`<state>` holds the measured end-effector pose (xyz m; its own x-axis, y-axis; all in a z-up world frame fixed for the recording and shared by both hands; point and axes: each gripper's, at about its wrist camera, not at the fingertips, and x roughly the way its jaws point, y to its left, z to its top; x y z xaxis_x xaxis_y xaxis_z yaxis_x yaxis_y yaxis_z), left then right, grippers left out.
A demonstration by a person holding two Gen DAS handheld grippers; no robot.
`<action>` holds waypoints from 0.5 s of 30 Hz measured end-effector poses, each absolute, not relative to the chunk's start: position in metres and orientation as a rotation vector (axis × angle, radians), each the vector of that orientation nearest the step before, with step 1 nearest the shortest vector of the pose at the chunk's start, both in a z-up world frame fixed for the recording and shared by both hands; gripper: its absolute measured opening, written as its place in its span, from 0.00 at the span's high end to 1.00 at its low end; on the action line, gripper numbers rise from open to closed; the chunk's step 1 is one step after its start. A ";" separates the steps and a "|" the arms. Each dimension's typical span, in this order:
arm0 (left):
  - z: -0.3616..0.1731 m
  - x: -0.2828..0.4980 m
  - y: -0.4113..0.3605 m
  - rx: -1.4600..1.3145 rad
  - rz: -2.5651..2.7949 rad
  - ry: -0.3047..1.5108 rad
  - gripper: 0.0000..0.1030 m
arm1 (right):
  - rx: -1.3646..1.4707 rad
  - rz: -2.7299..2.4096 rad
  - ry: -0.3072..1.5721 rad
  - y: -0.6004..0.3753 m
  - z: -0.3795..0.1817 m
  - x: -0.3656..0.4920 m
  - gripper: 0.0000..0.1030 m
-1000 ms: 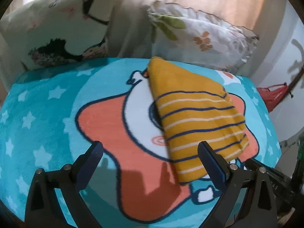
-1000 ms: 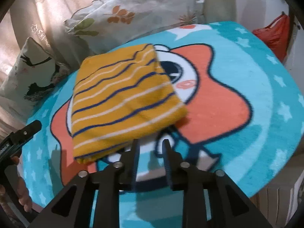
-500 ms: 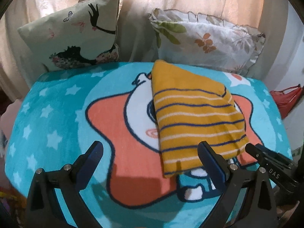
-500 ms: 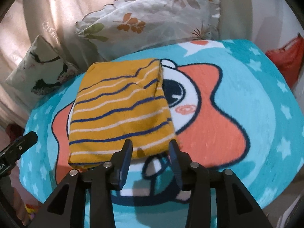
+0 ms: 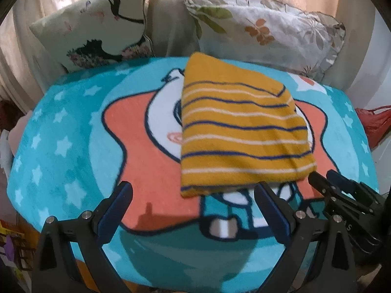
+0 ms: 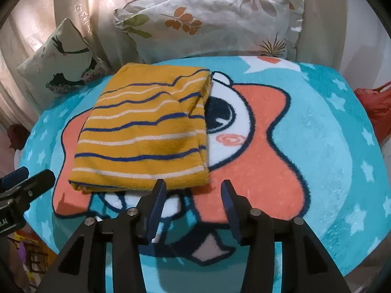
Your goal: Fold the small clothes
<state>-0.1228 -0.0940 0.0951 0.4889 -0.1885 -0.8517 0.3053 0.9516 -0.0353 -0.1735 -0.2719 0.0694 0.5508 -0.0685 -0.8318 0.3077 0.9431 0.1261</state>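
A folded mustard-yellow garment with navy and white stripes (image 5: 239,131) lies flat on a teal blanket with an orange cartoon star (image 5: 73,146). It also shows in the right wrist view (image 6: 144,131). My left gripper (image 5: 193,195) is open and empty, held just short of the garment's near edge. My right gripper (image 6: 193,190) is open and empty, near the garment's near right corner. Neither touches the cloth. The right gripper shows at the right of the left wrist view (image 5: 342,195). The left gripper shows at the left of the right wrist view (image 6: 22,183).
Two pillows lean against a beige curtain behind the blanket: a bird-print one (image 5: 102,26) at left and a leaf-print one (image 5: 268,26) at right. A red bag (image 5: 376,124) sits off the right edge. The blanket (image 6: 330,134) drops off at the near edge.
Both grippers have pulled back from the garment. The right gripper has opened from nearly shut. The garment lies flatter and squarer now.
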 end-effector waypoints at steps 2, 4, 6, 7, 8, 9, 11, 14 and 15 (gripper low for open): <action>0.092 -0.126 -0.097 0.121 -0.306 1.029 0.04 | 0.260 -0.226 0.969 -0.273 0.068 -0.176 0.50; 0.089 -0.128 -0.100 0.116 -0.313 1.040 0.04 | 0.245 -0.230 0.976 -0.275 0.065 -0.179 0.50; 0.085 -0.131 -0.103 0.112 -0.319 1.050 0.04 | 0.230 -0.239 0.983 -0.276 0.064 -0.182 0.50; 0.084 -0.132 -0.104 0.111 -0.321 1.054 0.04 | 0.227 -0.241 0.985 -0.277 0.063 -0.183 0.50; 0.083 -0.133 -0.105 0.111 -0.323 1.056 0.04 | 0.225 -0.242 0.988 -0.278 0.062 -0.184 0.50; 0.082 -0.134 -0.106 0.110 -0.324 1.060 0.04 | 0.224 -0.244 0.992 -0.279 0.061 -0.185 0.50; 0.080 -0.136 -0.107 0.108 -0.324 1.065 0.04 | 0.220 -0.245 0.999 -0.280 0.060 -0.186 0.50; 0.078 -0.137 -0.106 0.097 -0.324 1.078 0.04 | 0.215 -0.243 1.003 -0.280 0.058 -0.188 0.49; 0.077 -0.137 -0.105 0.092 -0.323 1.083 0.04 | 0.214 -0.241 1.004 -0.279 0.058 -0.188 0.49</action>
<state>-0.1368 -0.1053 0.0766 0.4269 -0.2137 -0.8787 0.3028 0.9494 -0.0837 -0.1878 -0.2792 0.0577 0.5143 -0.1011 -0.8516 0.2965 0.9528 0.0659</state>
